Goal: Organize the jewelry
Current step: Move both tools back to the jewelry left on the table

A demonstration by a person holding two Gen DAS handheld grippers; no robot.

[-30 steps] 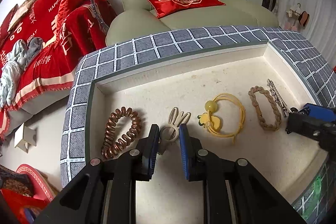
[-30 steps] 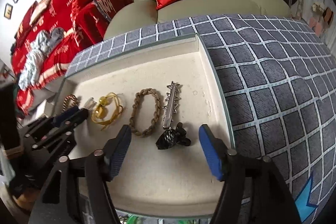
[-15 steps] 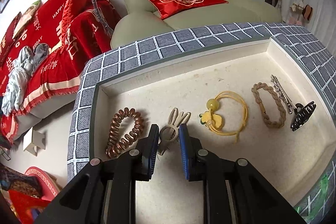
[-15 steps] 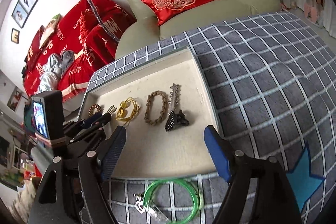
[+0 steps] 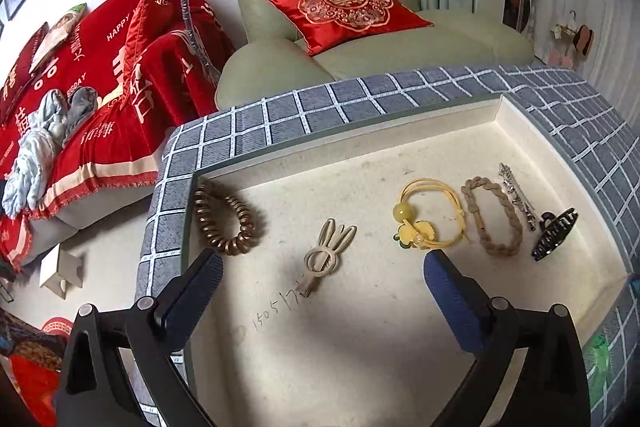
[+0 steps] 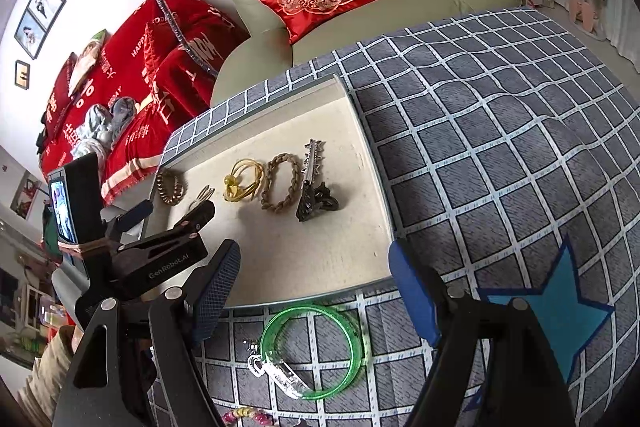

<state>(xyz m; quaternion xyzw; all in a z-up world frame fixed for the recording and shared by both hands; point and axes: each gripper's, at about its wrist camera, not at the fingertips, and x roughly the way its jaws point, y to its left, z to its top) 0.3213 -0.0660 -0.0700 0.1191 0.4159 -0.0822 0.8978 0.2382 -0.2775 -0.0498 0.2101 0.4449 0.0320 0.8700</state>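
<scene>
A cream tray [image 5: 360, 327] holds a row of pieces: a bronze spiral hair tie [image 5: 224, 219], a beige rabbit clip [image 5: 326, 255], a yellow hair tie [image 5: 432, 219], a braided brown band [image 5: 494, 219], a silver clip [image 5: 516, 195] and a black claw clip [image 5: 554, 233]. My left gripper [image 5: 320, 291] is open and empty, just short of the rabbit clip. My right gripper [image 6: 316, 283] is open and empty over the tray's near edge [image 6: 304, 297]. A green bangle [image 6: 314, 347] and a clear clip [image 6: 276, 373] lie on the cloth below it.
The tray sits on a grey checked cloth [image 6: 500, 167] with a blue star [image 6: 556, 311]. Pink beads [image 6: 244, 415] lie at the bottom edge. A green armchair [image 5: 340, 39] with a red cushion and a red-covered sofa [image 5: 80, 99] stand behind.
My left gripper has opened, let go of the rabbit clip and pulled back. My right gripper has pulled back from the black claw clip toward the tray's near edge, bringing the green bangle into view.
</scene>
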